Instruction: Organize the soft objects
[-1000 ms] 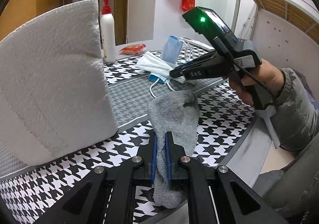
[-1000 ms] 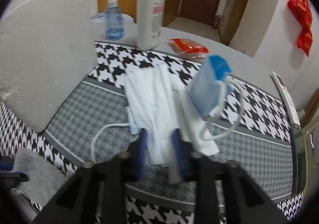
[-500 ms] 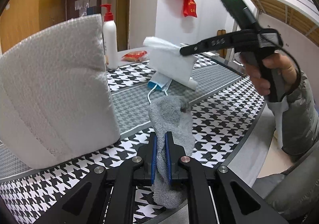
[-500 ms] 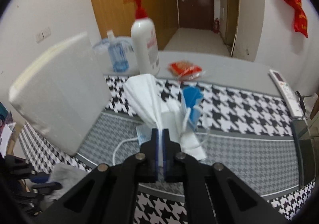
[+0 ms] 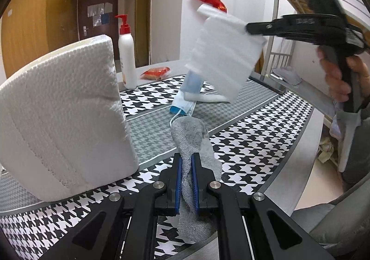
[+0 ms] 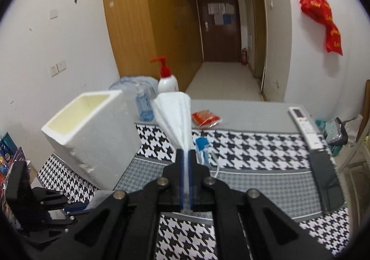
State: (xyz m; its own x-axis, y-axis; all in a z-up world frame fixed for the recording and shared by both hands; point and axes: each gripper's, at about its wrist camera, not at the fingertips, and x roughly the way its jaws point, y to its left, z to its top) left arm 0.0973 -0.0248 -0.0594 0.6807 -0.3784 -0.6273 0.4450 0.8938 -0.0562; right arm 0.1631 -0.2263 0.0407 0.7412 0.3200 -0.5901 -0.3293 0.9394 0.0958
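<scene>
At the near counter [image 5: 266,135] edge, left gripper [image 5: 186,168] unmoved, jaws clamped on grey sock [image 5: 193,135]. Farther out, right gripper [image 6: 186,168] newly raised, jaws pinching white mask [image 5: 225,56], just lifted clear of the blue mask [image 5: 185,103]. Beyond, open foam box [image 6: 92,135] likely destination.

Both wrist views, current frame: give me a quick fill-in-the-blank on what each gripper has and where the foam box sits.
1. The left gripper is shut on a grey knitted ____ that lies on the houndstooth tablecloth.
2. The right gripper holds a white pleated face ____ clear of the table.
3. The white foam box stands open at the ____.
4. The white pump bottle has a ____ pump head.

Missing words: sock; mask; top; red
</scene>
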